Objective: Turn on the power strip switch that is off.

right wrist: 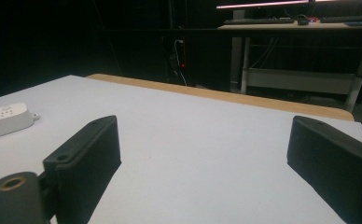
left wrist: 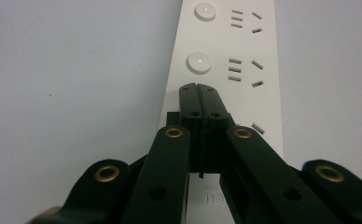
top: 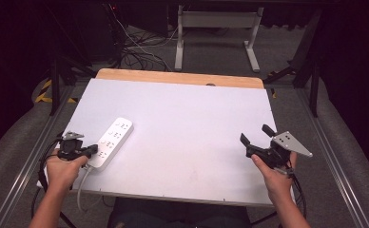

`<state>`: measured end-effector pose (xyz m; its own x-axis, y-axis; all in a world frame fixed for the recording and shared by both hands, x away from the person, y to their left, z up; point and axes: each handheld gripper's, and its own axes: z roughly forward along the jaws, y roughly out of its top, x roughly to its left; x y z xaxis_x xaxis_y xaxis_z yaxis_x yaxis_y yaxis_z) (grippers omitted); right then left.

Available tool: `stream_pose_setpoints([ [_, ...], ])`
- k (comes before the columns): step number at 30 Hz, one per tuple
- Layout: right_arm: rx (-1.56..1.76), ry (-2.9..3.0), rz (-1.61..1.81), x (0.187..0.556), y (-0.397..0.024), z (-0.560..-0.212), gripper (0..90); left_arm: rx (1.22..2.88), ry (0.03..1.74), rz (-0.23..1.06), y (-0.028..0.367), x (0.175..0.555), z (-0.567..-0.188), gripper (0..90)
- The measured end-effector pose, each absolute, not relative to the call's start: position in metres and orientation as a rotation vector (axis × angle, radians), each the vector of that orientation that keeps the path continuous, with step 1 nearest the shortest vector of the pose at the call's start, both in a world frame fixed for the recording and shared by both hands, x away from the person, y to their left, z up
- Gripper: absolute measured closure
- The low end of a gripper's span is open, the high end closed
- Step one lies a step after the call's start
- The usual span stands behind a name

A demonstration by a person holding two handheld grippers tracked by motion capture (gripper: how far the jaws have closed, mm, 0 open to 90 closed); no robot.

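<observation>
White tabletop (top: 182,128) with wooden far edge (top: 180,77); grey desk frame (top: 217,28) and tangled cables (top: 142,54) seen beyond, floor dark.

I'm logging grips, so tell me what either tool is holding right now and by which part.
Nothing is held. The left tool is shut with its tips over the white power strip, nothing between its jaws. The right tool is open over the bare table.

The long plastic power strip (top: 110,143) was white, with round white buttons (left wrist: 199,62) and dark grey socket slots in rows along its top. The flat table sheet (top: 187,137) was pale grey-white, edged at the far side by a light wooden strip (top: 178,77). The left gripper (left wrist: 198,91) was matt black with brass-coloured rivets. The right gripper (top: 257,133) was black too, topped by a grey plate dotted with small holes.
</observation>
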<state>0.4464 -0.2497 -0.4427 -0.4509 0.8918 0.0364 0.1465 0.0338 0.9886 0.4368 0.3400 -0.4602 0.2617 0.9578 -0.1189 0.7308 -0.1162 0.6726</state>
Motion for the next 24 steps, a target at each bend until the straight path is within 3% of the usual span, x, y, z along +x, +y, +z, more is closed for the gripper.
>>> stream_pose_setpoints([
  [24, 1.068, 1.680, 1.475, 0.4480, -0.2483, -0.4441, 10.1, 1.898, 1.528, 0.433, 0.3420, 0.4379, -0.4598, 90.0],
])
